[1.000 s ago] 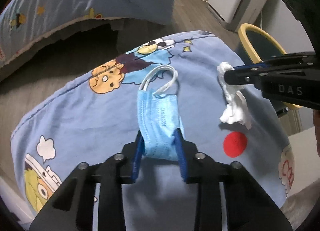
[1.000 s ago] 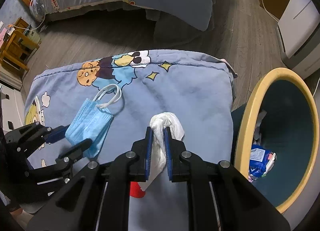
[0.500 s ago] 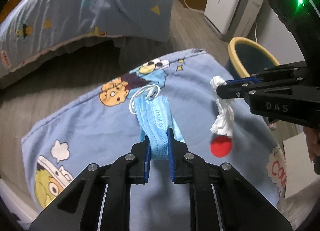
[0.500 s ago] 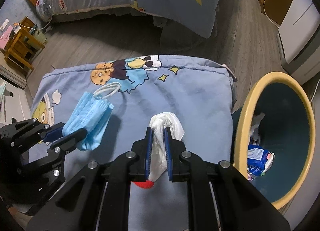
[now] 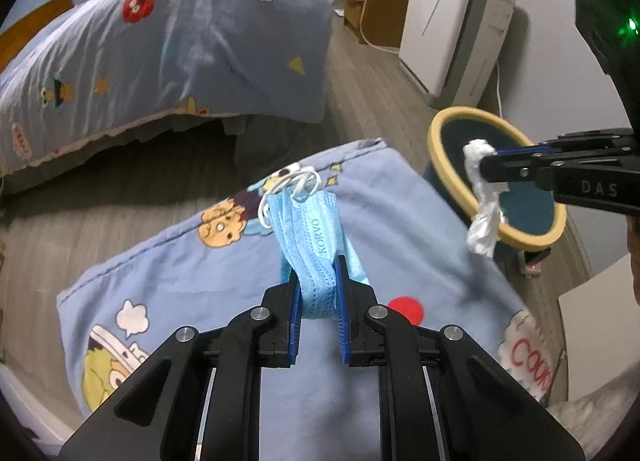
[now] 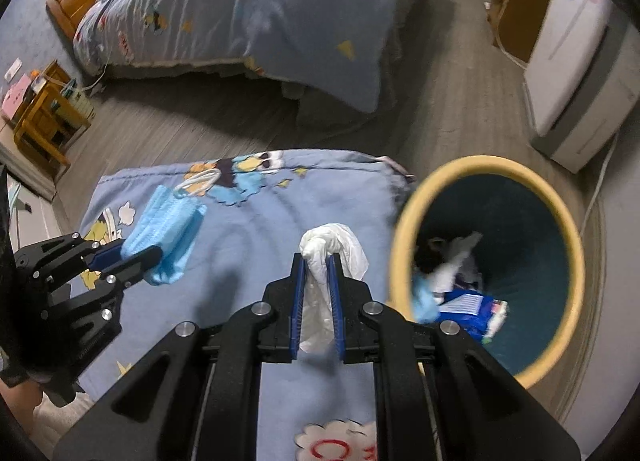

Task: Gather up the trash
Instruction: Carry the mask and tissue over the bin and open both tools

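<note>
While both bits of trash are clamped, the carry to the bin [image 6: 404, 245] is what's in hand.

A blue mask [image 5: 316, 245] is pinched in the left gripper [image 5: 319, 293], held up over the cushion [image 5: 208, 281] on the far side from the bin. A white tissue [image 6: 324, 277] is gripped by the right gripper [image 6: 317, 281], just beside the bin's rim. Next, each needs to be brought over the bin's mouth and let go, tissue probably first.
</note>
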Demonstrator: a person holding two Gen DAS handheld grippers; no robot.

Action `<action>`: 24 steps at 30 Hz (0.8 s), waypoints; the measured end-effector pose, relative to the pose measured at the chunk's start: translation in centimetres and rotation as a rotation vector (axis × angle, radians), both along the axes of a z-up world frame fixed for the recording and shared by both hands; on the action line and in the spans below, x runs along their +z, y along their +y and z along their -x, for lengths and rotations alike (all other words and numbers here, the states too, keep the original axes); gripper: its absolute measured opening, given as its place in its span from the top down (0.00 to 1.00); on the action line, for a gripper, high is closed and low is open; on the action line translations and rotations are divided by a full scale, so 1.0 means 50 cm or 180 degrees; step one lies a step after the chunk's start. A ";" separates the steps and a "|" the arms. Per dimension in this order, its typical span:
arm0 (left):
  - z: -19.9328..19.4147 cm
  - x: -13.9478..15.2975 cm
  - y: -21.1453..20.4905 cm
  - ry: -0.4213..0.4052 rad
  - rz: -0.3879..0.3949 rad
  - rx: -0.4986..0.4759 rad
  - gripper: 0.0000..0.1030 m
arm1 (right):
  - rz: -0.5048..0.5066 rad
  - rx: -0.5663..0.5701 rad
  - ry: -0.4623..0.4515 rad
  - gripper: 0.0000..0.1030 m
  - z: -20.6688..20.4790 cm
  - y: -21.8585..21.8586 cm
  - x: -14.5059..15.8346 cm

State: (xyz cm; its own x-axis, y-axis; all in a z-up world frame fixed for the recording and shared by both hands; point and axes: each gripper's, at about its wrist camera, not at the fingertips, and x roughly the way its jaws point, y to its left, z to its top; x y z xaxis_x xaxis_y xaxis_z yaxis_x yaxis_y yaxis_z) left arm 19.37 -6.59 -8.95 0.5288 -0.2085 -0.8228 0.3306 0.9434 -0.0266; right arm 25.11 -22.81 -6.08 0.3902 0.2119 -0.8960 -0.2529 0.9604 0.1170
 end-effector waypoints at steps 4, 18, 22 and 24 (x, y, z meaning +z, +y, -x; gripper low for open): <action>0.006 0.019 -0.031 -0.0094 0.0017 -0.0078 0.85 | -0.0017 -0.0149 -0.0111 0.89 0.012 -0.064 0.029; 0.063 0.102 -0.219 -0.0503 0.0086 -0.0707 0.85 | -0.0018 -0.0956 -0.0418 0.89 0.031 -0.354 0.085; 0.067 0.091 -0.296 -0.0355 0.0321 -0.0834 0.85 | 0.0071 -0.1092 -0.0357 0.89 0.027 -0.395 0.054; 0.065 0.075 -0.337 -0.0269 0.0369 -0.0898 0.85 | 0.0081 -0.1116 -0.0316 0.89 0.026 -0.405 0.039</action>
